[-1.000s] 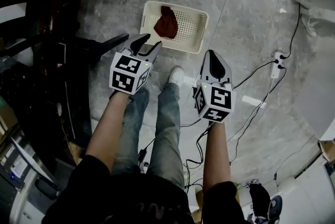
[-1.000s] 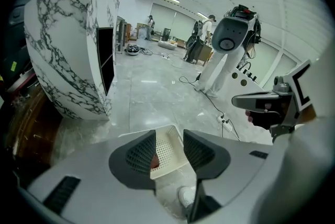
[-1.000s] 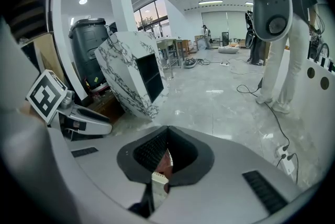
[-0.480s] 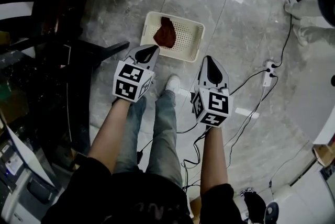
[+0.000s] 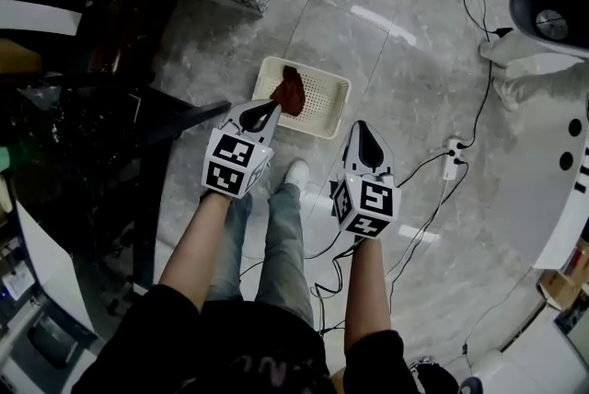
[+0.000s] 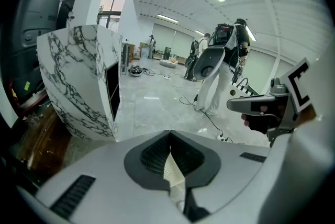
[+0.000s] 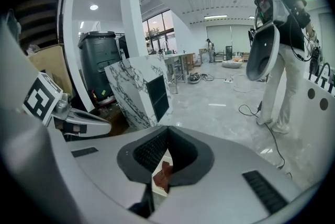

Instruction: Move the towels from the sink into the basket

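A: Where's the towel [image 5: 290,91]?
B: In the basket [image 5: 333,111], by its rim. Your left gripper [image 5: 265,110] and right gripper [image 5: 361,127] are both closed, empty. Cables [image 5: 421,167] cross the floor [image 5: 368,42]; turning carelessly, you may trip.

One cream basket [image 5: 324,103] at the far middle, one dark red towel [image 5: 291,92] inside it. Two grippers nearer: the left gripper [image 5: 266,110], the right gripper [image 5: 362,129]. One power strip [image 5: 451,158] on the right.
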`<state>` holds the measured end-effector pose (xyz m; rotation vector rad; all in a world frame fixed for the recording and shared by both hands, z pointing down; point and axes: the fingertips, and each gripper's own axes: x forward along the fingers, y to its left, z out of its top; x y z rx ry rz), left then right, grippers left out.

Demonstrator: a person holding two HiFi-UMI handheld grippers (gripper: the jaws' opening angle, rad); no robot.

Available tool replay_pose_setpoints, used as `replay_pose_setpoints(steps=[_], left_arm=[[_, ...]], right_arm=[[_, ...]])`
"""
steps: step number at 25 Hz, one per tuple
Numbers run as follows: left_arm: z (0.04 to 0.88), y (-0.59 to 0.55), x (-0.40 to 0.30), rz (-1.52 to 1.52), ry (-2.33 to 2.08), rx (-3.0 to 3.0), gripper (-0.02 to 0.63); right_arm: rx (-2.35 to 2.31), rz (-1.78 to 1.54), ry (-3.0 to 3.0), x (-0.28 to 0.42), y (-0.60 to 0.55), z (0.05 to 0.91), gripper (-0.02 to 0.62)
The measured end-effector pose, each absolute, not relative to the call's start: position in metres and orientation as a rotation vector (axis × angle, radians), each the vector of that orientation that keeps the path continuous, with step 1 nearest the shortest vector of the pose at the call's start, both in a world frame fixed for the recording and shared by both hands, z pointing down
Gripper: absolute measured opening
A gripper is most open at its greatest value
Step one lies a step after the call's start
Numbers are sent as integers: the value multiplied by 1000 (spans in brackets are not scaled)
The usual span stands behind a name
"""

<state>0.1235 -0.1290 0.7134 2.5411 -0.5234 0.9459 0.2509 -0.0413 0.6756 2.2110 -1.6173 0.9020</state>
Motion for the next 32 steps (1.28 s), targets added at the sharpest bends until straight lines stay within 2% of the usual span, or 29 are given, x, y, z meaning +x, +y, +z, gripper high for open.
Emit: replay_pose_setpoints(steps=[21, 32], left_arm=[[471, -163, 99, 684, -737, 2729, 17], [389, -168, 79, 575, -864, 2787, 17]], right_arm=[[2307, 593, -1739, 237, -59, 446, 14], [2317, 458, -1796, 233, -58, 377, 14]])
